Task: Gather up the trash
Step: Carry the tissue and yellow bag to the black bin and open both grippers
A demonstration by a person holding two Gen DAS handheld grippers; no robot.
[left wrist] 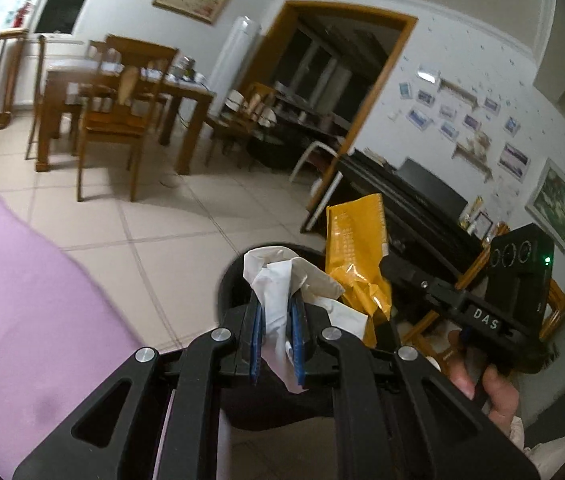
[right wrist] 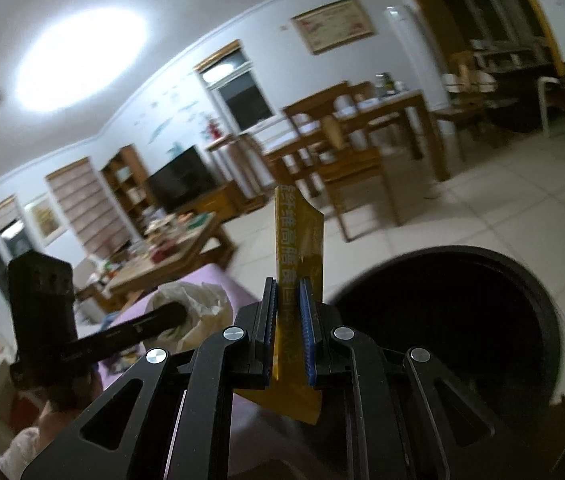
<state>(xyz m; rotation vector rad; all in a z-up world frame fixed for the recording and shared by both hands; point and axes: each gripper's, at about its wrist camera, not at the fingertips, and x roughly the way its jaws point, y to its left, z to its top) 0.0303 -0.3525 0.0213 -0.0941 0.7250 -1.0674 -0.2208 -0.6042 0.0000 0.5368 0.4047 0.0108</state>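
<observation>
Pale square-tiled floor [left wrist: 186, 224] all around, smooth and a bit glossy. Soft lilac cloth [left wrist: 22, 300] draped across the lower left, matte and lightly creased. Round black bin [right wrist: 454, 312] down on the tiles, dark inside, thick smooth rim, sitting just right of the right claw [right wrist: 288, 320]. Right claw clenched on a flat yellow foil wrapper [right wrist: 298, 240], shiny and stiff, standing upright between the blue ribbed pads, white printed characters running down it, held close beside the bin's rim. Left claw [left wrist: 278, 320] clamped tight on a crumpled white tissue [left wrist: 282, 280], soft and wadded, bulging above the pads and trailing below them, hanging over the bin's near edge, just beside the wrapper.
</observation>
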